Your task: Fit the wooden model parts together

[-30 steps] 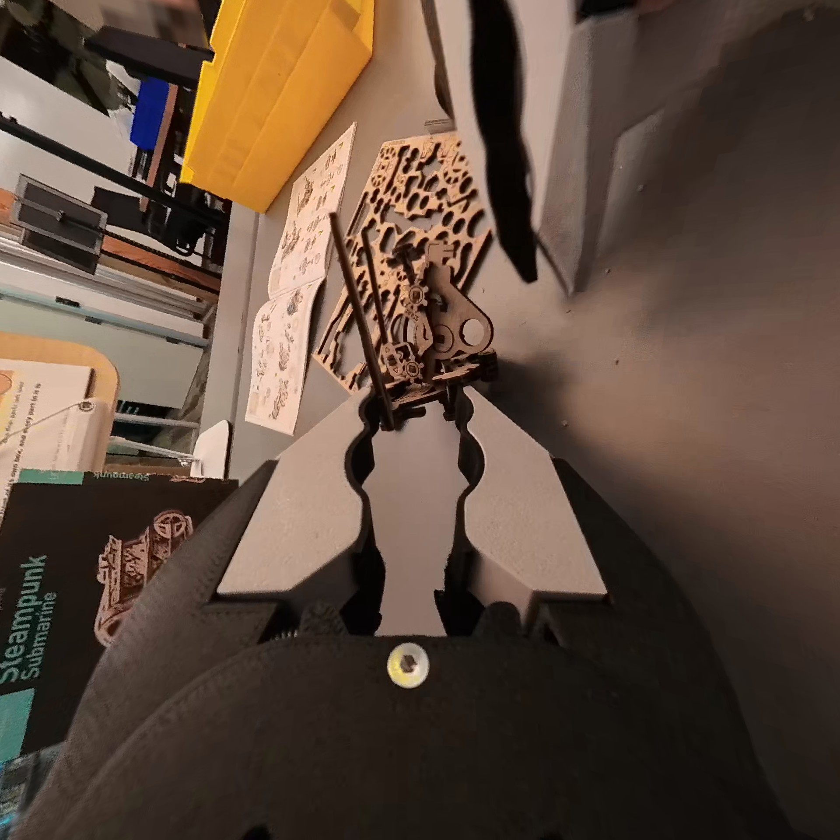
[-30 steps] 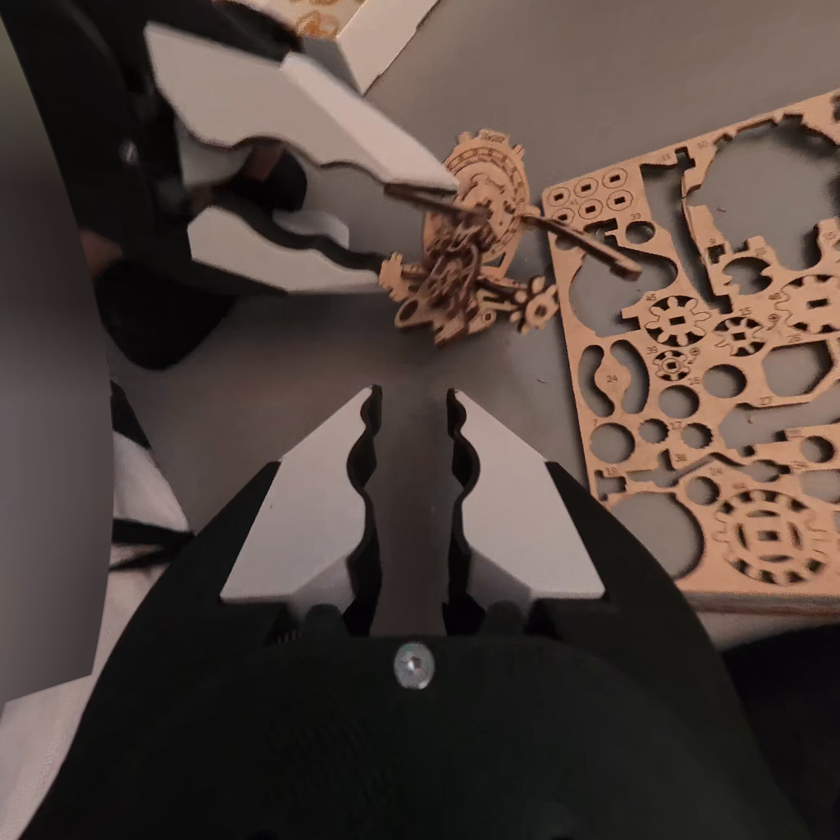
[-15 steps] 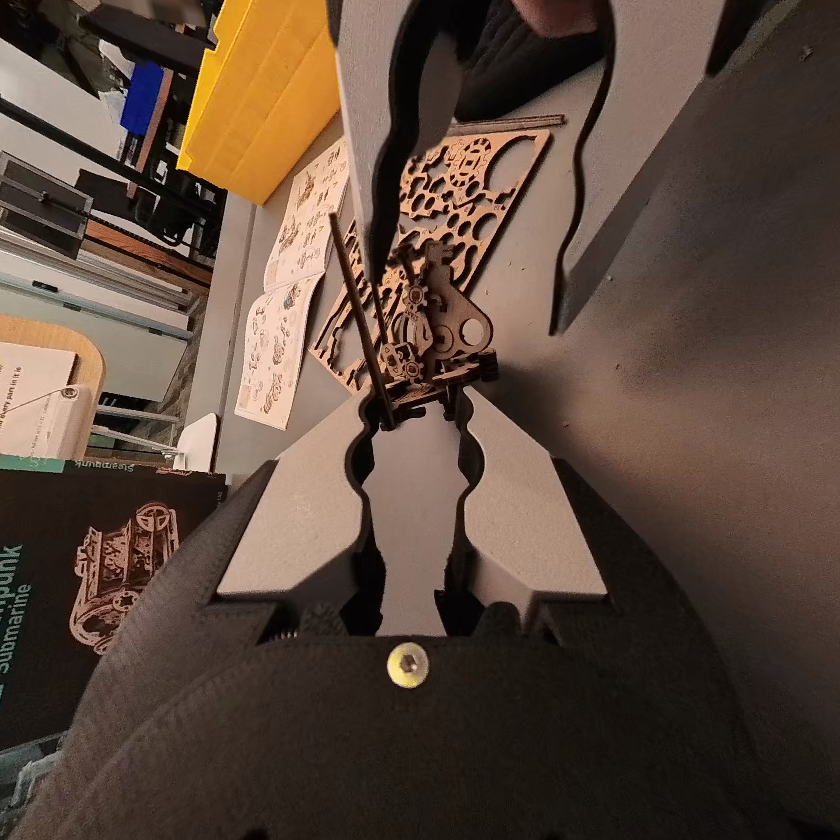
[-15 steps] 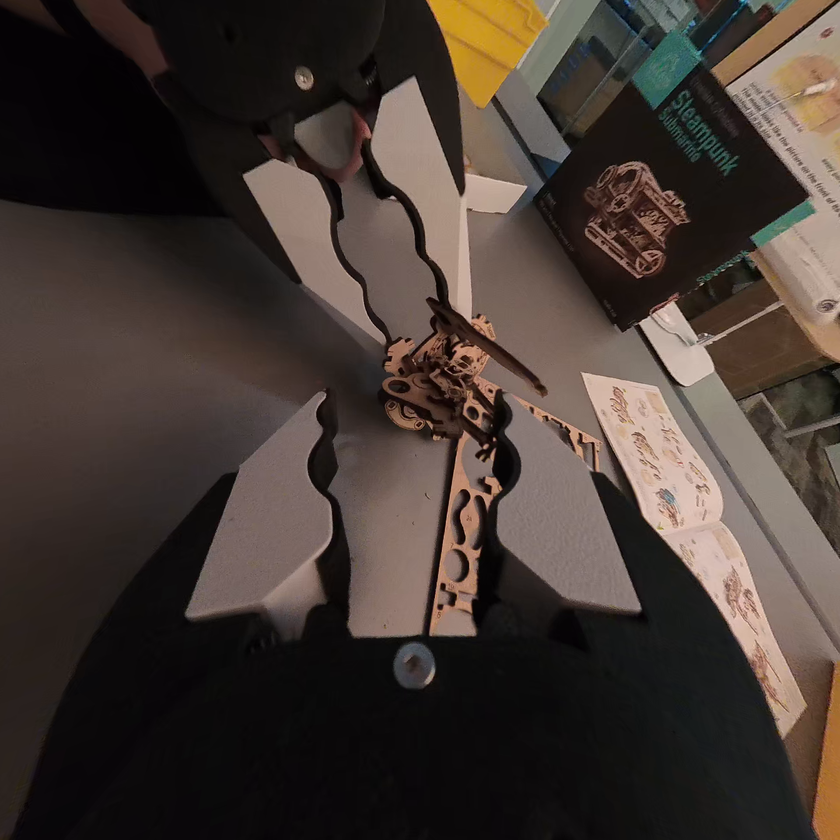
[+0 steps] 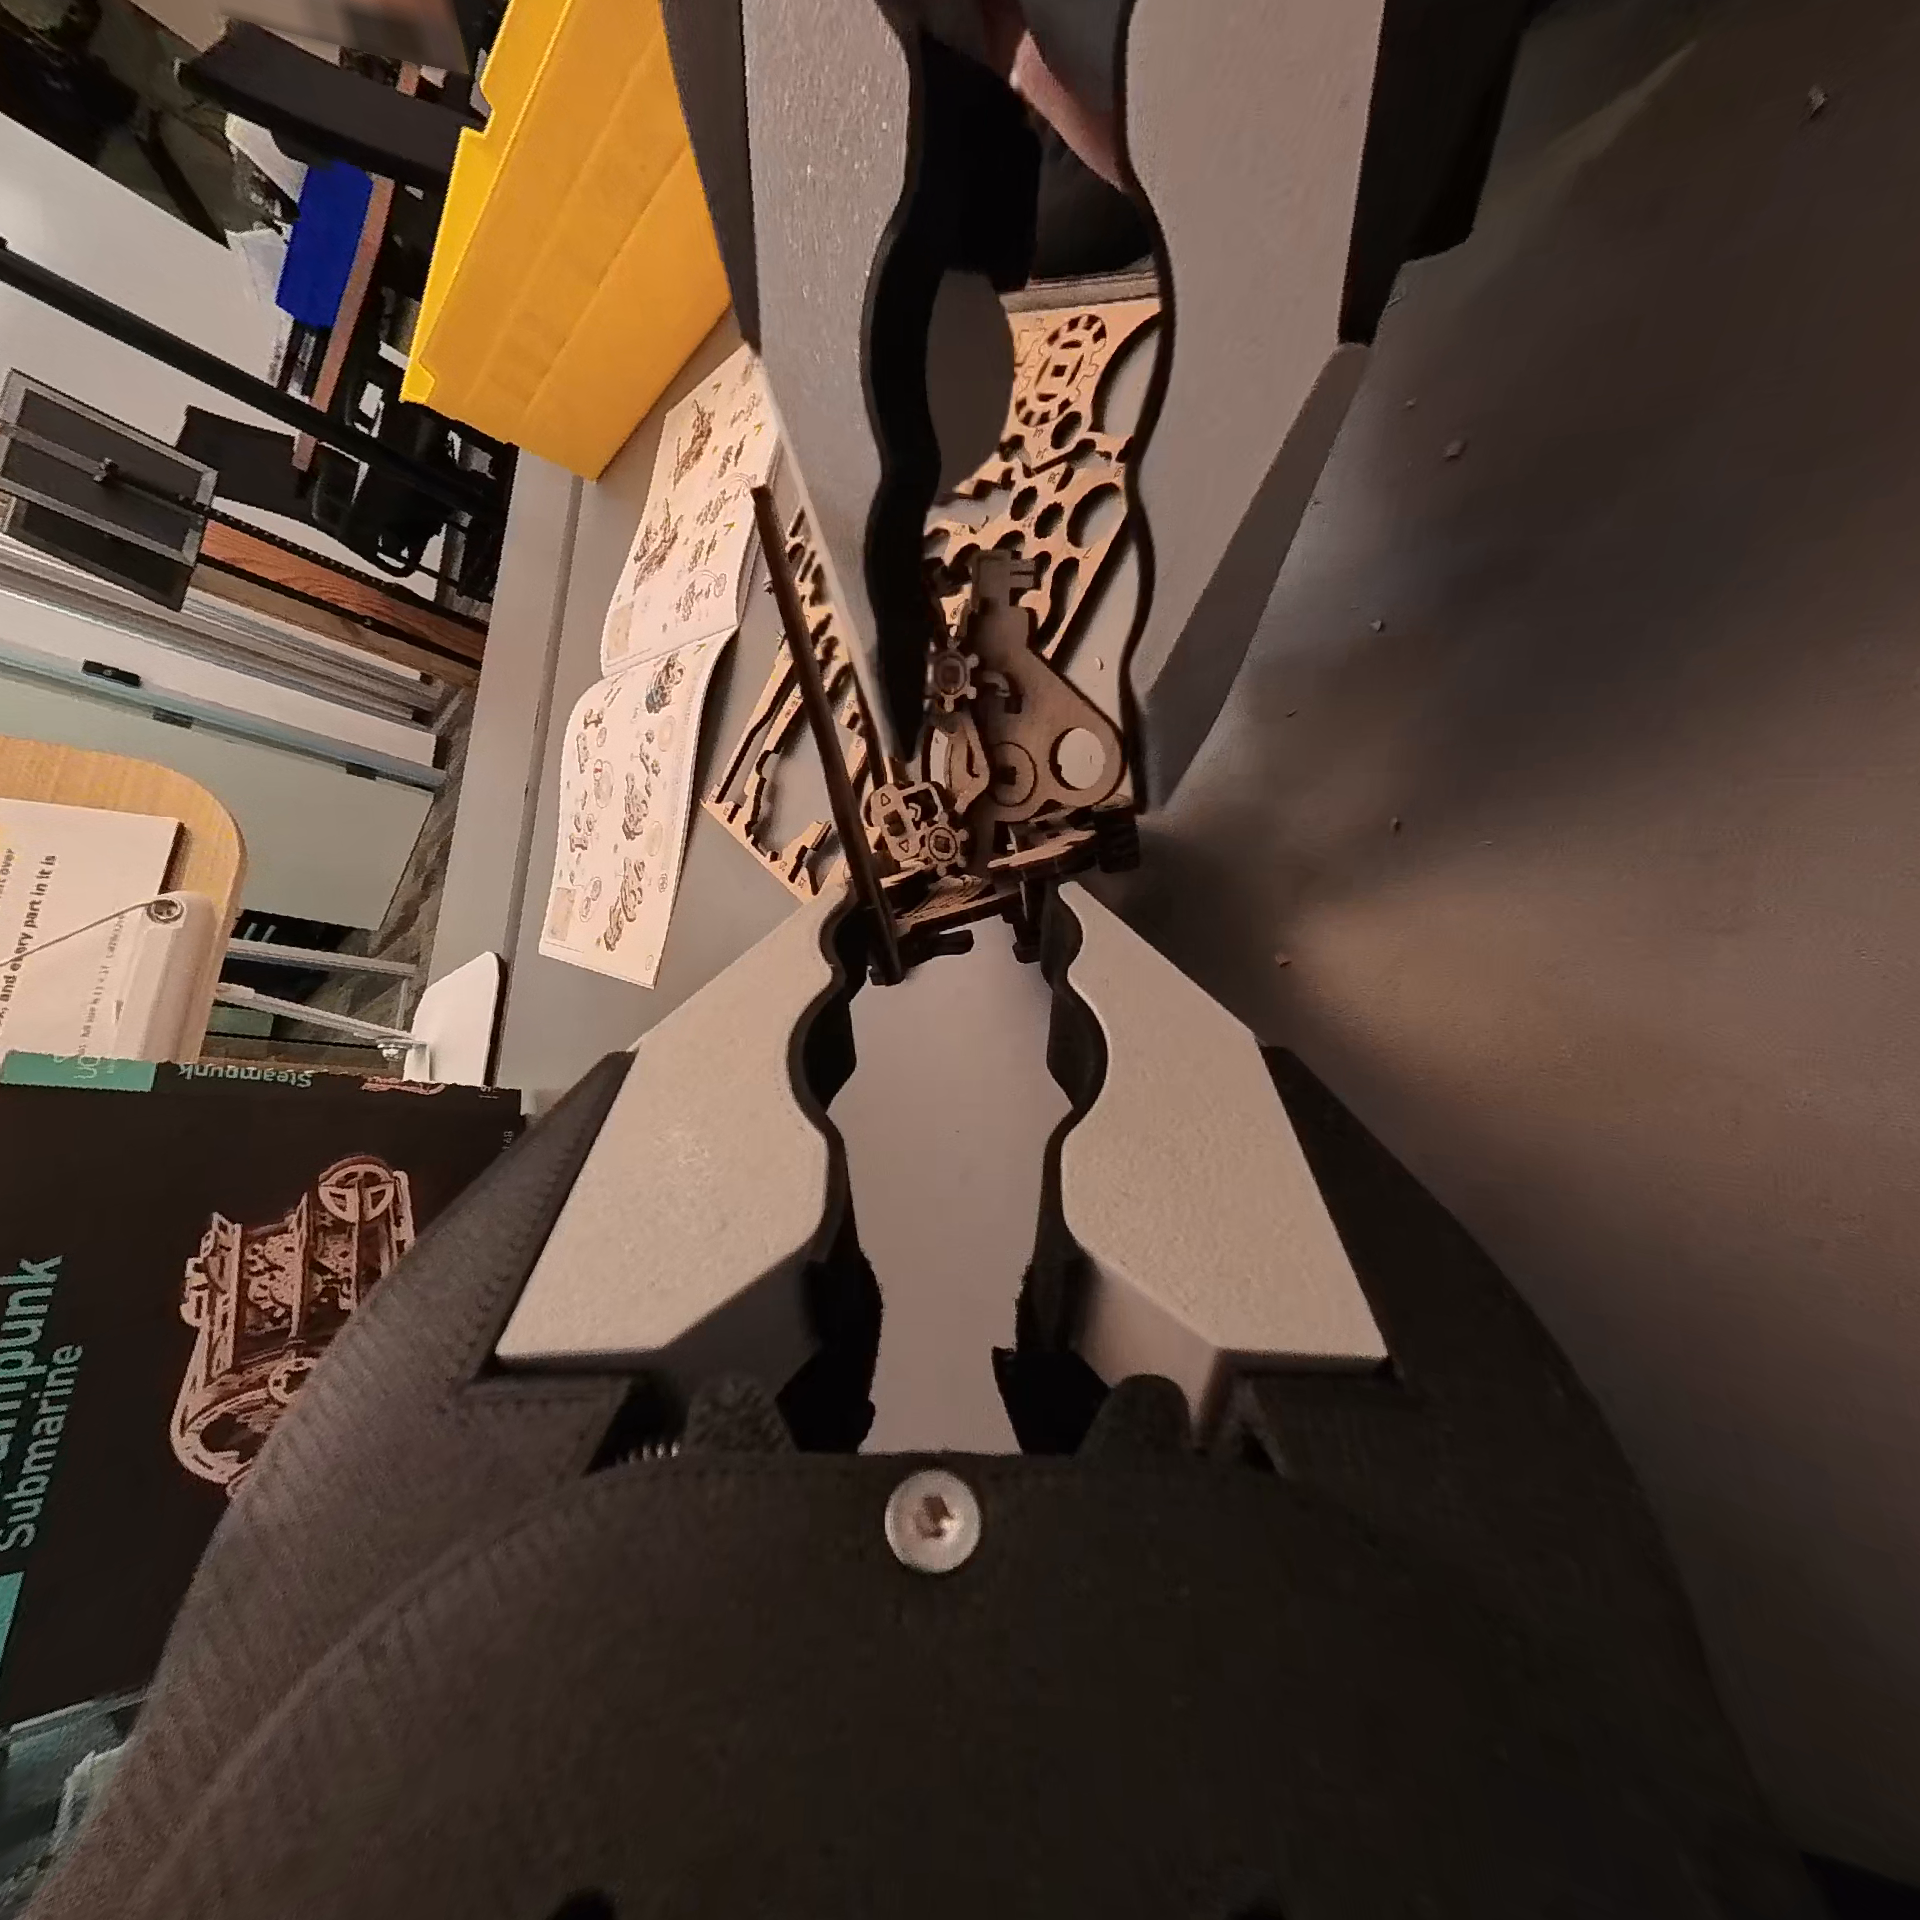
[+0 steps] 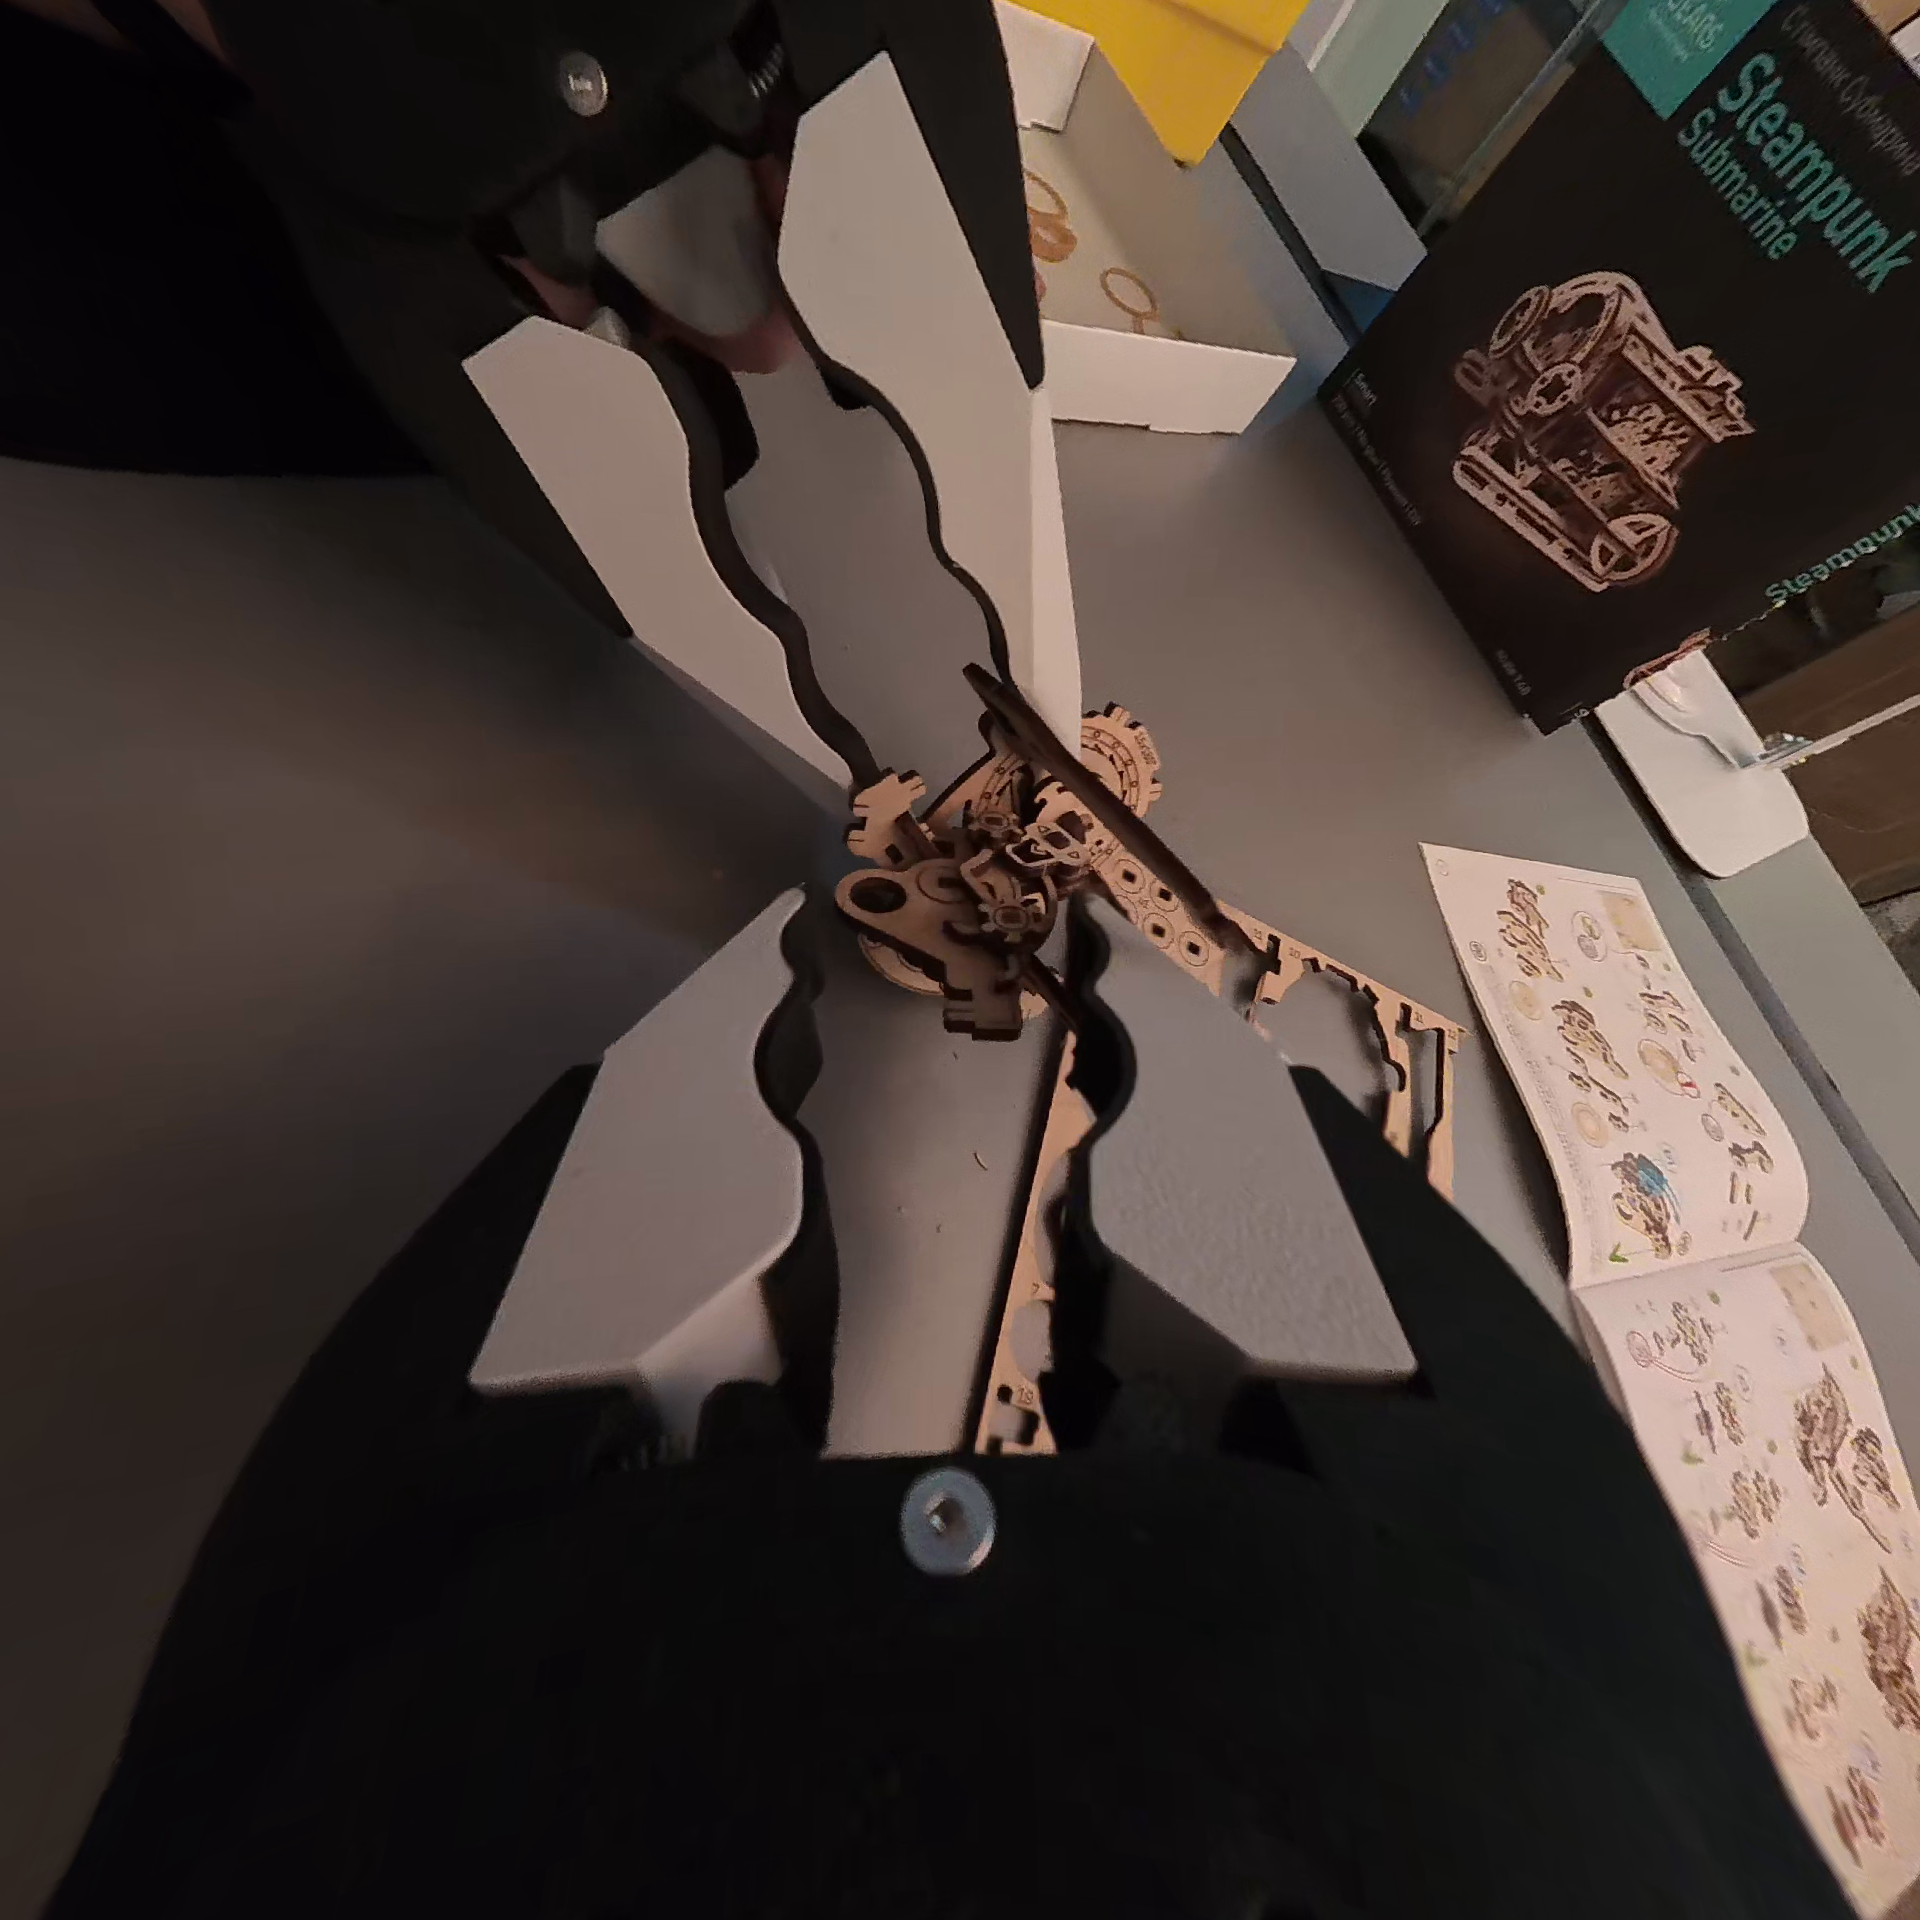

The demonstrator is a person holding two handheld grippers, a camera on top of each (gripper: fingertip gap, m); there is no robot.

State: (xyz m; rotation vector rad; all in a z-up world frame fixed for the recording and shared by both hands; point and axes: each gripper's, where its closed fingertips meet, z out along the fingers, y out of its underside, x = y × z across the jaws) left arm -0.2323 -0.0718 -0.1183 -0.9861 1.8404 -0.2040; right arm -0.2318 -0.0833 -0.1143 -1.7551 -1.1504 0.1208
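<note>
Left gripper (image 5: 951, 925) pinched the wooden model assembly (image 5: 987, 800) at its base, fingertips clamped on the lower edge; the assembly stuck out straight ahead of the tips, held above the grey table (image 5: 1558, 831). A thin dark rod (image 5: 821, 727) ran up and left from the assembly, lower end by the left finger's tip.

Right gripper (image 6: 940, 935) came in from the opposite side, jaws spread around the upper part of the assembly (image 6: 977, 894). In the left wrist view its two fingers flanked the keyhole-shaped plate and small gears; one tip looked close to or touching the small gear, the other lay along the plate's far edge. Contact could not be told for sure. In the right wrist view the assembly sat right at the right gripper's fingertips, between them, with the left gripper (image 6: 935, 769) reaching in from above.

Laser-cut part sheet (image 6: 1340, 1029) lay flat on the table under and beside the right gripper. Open instruction booklet (image 6: 1621, 1091) lay further right. Dark model box (image 6: 1662, 343) stood behind. Yellow bin (image 5: 571, 239) at table's far edge.
</note>
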